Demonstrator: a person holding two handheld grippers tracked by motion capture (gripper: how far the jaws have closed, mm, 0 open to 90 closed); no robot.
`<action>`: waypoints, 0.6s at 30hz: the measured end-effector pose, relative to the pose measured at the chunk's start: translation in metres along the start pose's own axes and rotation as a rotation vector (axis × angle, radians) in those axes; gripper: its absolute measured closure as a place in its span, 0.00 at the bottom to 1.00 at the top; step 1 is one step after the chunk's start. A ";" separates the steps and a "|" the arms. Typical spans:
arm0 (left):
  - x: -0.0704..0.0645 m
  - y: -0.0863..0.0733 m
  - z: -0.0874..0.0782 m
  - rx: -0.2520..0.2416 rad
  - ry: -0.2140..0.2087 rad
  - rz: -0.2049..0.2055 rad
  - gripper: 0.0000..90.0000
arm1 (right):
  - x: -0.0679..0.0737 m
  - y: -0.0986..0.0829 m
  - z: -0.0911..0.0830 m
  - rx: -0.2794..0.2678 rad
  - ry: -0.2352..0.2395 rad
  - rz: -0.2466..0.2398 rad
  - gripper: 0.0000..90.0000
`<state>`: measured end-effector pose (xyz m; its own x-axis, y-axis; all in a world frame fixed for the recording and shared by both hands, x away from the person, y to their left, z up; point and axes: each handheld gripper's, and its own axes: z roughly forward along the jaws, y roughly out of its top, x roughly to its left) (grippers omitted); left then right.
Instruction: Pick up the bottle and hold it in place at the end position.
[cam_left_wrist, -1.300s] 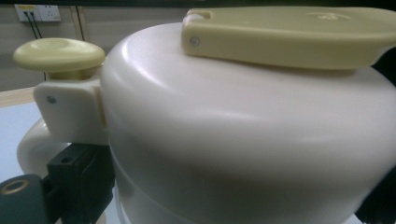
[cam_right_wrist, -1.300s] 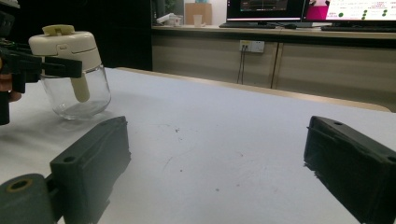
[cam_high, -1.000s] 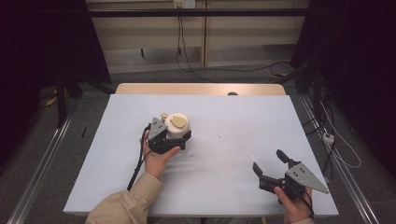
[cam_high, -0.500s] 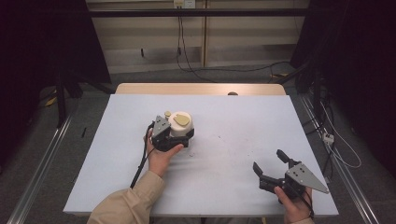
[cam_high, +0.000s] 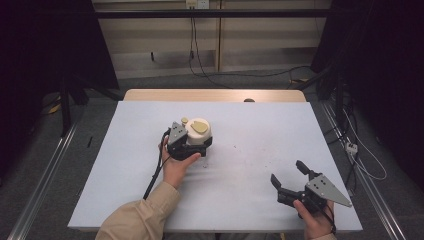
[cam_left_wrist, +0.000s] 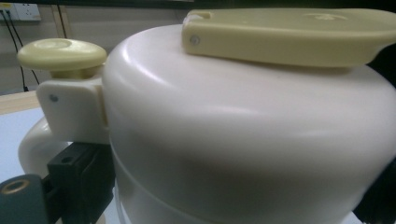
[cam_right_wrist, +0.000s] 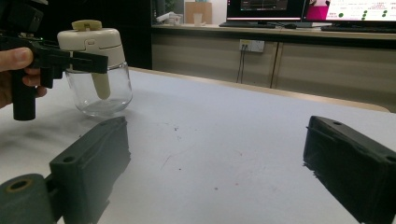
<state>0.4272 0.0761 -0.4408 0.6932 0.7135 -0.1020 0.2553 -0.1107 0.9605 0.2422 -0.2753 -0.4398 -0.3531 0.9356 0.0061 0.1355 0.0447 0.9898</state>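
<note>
Left hand-held gripper (cam_high: 192, 146) is clamping the cream-lidded glass jar (cam_high: 198, 133) standing mid-left on the bench (cam_high: 260, 130). Right hand-held gripper (cam_high: 291, 176) is resting near the front-right edge, jaws wide apart, gripping nothing.

Glossy cream plastic lid (cam_left_wrist: 243, 140) on a clear glass jar (cam_right_wrist: 99, 91); matt pale tabletop (cam_high: 250, 130), faintly scuffed.

jar (cam_high: 198, 136) on table (cam_high: 260, 125), left of centre | left gripper (cam_high: 186, 146) at jar's near side, jaws around its lid | right gripper (cam_high: 292, 181) near the front right edge, well apart from jar
</note>
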 end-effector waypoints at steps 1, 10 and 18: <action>0.000 0.000 0.001 0.001 -0.002 -0.001 0.07 | 0.000 0.000 0.000 0.000 0.000 0.000 0.07; -0.001 -0.001 0.006 0.007 -0.009 -0.006 0.07 | 0.000 0.000 0.000 0.002 0.002 -0.003 0.07; -0.001 -0.001 0.009 0.010 -0.006 -0.007 0.07 | 0.000 0.000 0.000 0.002 0.004 -0.005 0.07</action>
<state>0.4322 0.0697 -0.4444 0.6951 0.7104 -0.1106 0.2673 -0.1126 0.9570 0.2424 -0.2747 -0.4401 -0.3577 0.9338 0.0015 0.1355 0.0503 0.9895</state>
